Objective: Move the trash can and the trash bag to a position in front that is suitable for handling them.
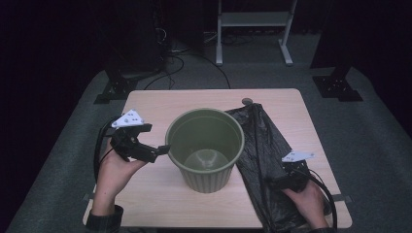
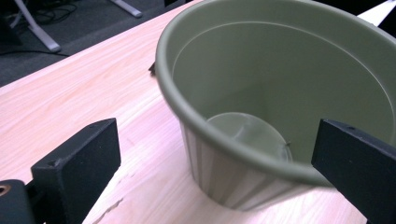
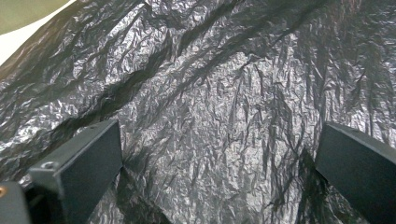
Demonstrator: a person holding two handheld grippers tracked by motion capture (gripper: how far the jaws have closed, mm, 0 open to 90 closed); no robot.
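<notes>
An empty olive-green plastic bucket [image 1: 205,145] stands upright in the middle of the wooden table [image 1: 155,102]. My left gripper [image 1: 154,140] is open just off the bucket's left rim. In the left gripper view its jaws stand wide apart, and the bucket [image 2: 280,84] looms close ahead of the left gripper [image 2: 215,163]. A crumpled black plastic bag [image 1: 262,145] lies flat on the table to the right of the bucket. My right gripper [image 1: 284,180] hovers low over the bag's near part. It is open, with the bag [image 3: 210,93] spread wrinkled beneath the right gripper [image 3: 219,154].
A small grey disc [image 1: 247,101] sits at the table's far edge by the bag's tip. Beyond the table a white metal frame [image 1: 252,29], black stand feet [image 1: 337,85] and cables [image 1: 175,63] rest on the grey floor. Bare wood shows at the table's left.
</notes>
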